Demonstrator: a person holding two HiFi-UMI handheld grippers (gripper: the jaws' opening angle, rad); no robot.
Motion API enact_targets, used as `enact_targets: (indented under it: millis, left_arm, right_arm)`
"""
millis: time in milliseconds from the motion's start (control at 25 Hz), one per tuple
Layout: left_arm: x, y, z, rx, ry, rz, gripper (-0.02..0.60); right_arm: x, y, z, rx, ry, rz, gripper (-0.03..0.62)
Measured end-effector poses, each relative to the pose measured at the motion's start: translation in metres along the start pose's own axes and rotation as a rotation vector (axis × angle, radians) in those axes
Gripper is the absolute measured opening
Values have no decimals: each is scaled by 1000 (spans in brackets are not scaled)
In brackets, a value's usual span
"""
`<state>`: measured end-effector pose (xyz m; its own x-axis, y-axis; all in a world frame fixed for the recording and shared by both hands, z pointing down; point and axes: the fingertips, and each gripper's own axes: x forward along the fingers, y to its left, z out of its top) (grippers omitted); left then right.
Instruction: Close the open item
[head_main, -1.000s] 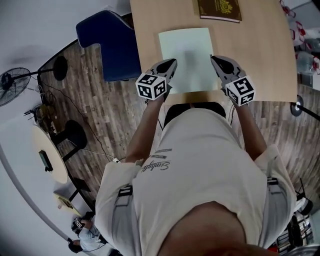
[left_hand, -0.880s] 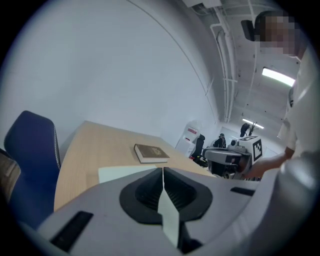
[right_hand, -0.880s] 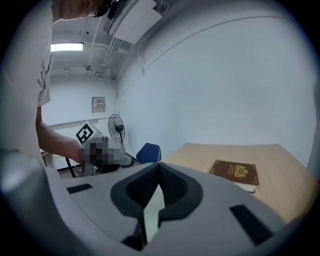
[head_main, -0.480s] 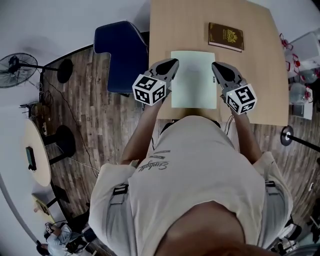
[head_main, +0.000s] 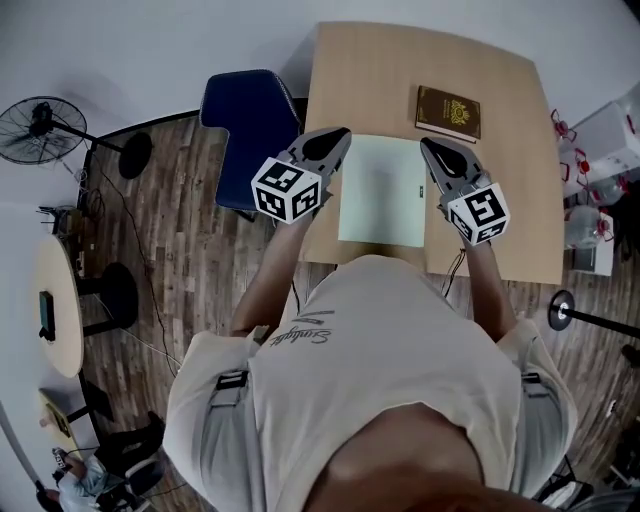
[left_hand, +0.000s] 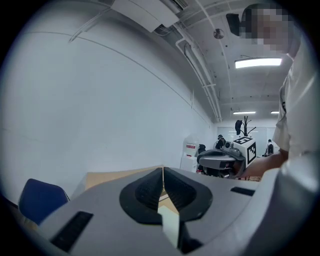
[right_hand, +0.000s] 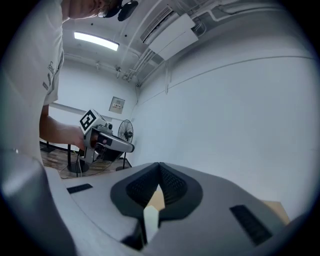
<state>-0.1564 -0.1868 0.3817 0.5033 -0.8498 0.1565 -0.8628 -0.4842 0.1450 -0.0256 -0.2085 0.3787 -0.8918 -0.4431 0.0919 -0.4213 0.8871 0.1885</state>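
While both claws are held over the table (head_main: 505, 160), the left gripper (head_main: 342, 134) and right gripper (head_main: 427, 145) are squeezed shut — nothing is held. The pale green item (head_main: 380, 190) is laid flat between them. One edge should be lifted gently and folded over — slowly.

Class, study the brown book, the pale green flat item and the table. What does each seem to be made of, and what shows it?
Brown book: probably a leather-look or cloth board cover, matte dark brown with gold print.
Pale green flat item: likely paper or thin plastic, since it is smooth, plain and lies flat.
Table: wood or wood-look laminate, light tan with an even matte surface.
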Motion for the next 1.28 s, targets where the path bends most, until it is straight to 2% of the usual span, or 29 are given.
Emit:
enact_targets:
  millis: [240,440,680,840,1280]
  left_arm:
    - [-3,4,32,48,-40,22,16]
    - [-6,9,56,105,-54,29,17]
    - [-6,13,78,108,-94,5,17]
    - [-9,20,86,117,-121,19,17]
    - [7,33,78,121,-127,21,17]
  right_arm:
    - [1,-11,34,-37,-59,-7,-5]
    - [-1,-24,60,14,-131,-32,-5]
    - [2,-41,64,20,-111,-72,-5]
    - [1,-45,65,20,-95,-81,-5]
    - [0,-55,62,24,-79,-126,-5]
